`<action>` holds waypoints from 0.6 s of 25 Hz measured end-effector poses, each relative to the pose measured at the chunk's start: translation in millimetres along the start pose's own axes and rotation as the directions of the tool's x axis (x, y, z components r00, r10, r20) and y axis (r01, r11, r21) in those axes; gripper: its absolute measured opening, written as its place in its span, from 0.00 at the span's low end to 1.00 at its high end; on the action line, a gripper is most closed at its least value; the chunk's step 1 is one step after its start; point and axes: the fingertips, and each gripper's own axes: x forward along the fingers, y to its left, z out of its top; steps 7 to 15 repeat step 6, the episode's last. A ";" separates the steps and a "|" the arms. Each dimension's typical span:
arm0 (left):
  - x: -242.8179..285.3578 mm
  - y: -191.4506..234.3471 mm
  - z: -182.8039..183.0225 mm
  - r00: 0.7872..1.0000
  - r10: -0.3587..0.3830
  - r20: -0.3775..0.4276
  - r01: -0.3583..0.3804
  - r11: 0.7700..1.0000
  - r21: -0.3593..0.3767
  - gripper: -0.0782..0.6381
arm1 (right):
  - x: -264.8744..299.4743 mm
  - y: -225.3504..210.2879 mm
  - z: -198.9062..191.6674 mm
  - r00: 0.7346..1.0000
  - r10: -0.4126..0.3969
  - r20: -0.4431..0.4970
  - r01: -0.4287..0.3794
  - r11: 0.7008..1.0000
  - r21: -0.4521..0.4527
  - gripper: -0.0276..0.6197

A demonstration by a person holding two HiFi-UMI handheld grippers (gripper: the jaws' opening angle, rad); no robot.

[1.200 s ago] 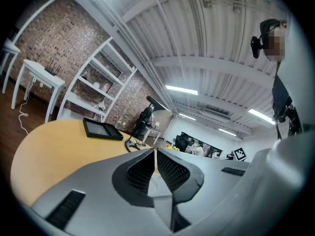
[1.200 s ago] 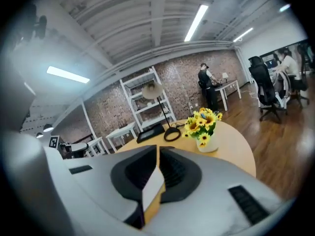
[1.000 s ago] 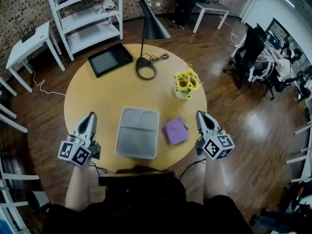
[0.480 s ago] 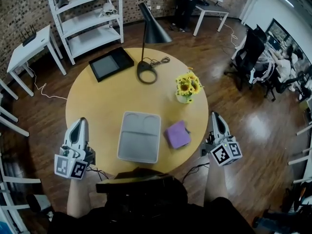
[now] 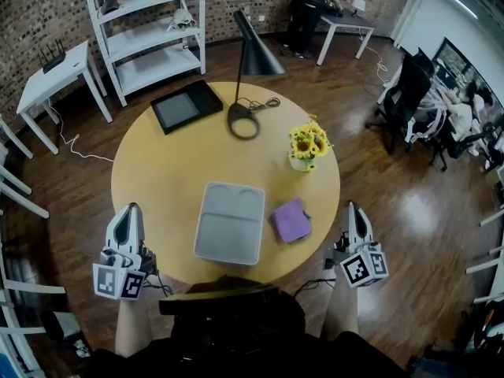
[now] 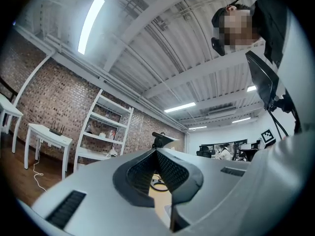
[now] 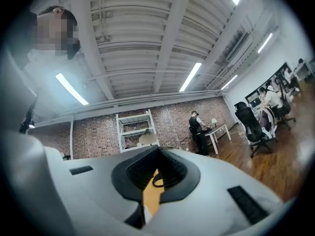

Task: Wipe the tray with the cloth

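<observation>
- Head view, closest in: the left gripper [image 5: 127, 209] sits at the near-left edge of the round yellow table [image 5: 157, 172], and the right gripper [image 5: 354, 206] is just off its near-right edge. Both point away from the person.
- Left gripper view settles the jaws: clenched tip to tip, nothing pinched. Right gripper view shows the same, shut tight on nothing.
- The grey tray [image 5: 228, 235] lies on the table's near half, between the two grippers and well apart from both sets of jaws.
- The purple cloth [image 5: 290, 220] lies flat just beside the tray's right side, closer to the right gripper but clear of it.
- Only the head view shows the cloth and the whole tray. The gripper views tilt upward, so it's mostly ceiling beams and strip lights, plus a sliver of yellow tabletop under the closed tips.
- Farther back on the table: sunflowers [image 5: 307, 142], a black lamp [image 5: 253, 50], and a flat black slab [image 5: 186, 105] at the far-left edge.
- Beyond that, a white shelf unit [image 5: 150, 30] stands against a brick wall. The right gripper view also catches a person [image 7: 197, 129] standing at a white desk.
</observation>
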 end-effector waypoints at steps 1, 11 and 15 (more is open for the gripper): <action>-1.7 0.4 1.0 1.000 -0.001 0.001 0.001 1.000 0.002 0.11 | -1.9 -0.7 -1.2 1.000 -0.004 -0.002 0.004 1.000 0.004 0.05; -9.9 3.7 2.5 1.000 0.005 -0.008 -0.005 1.000 -0.009 0.11 | -8.4 5.0 -5.9 1.000 -0.003 -0.011 0.003 1.000 0.026 0.05; -9.9 3.7 2.5 1.000 0.005 -0.008 -0.005 1.000 -0.009 0.11 | -8.4 5.0 -5.9 1.000 -0.003 -0.011 0.003 1.000 0.026 0.05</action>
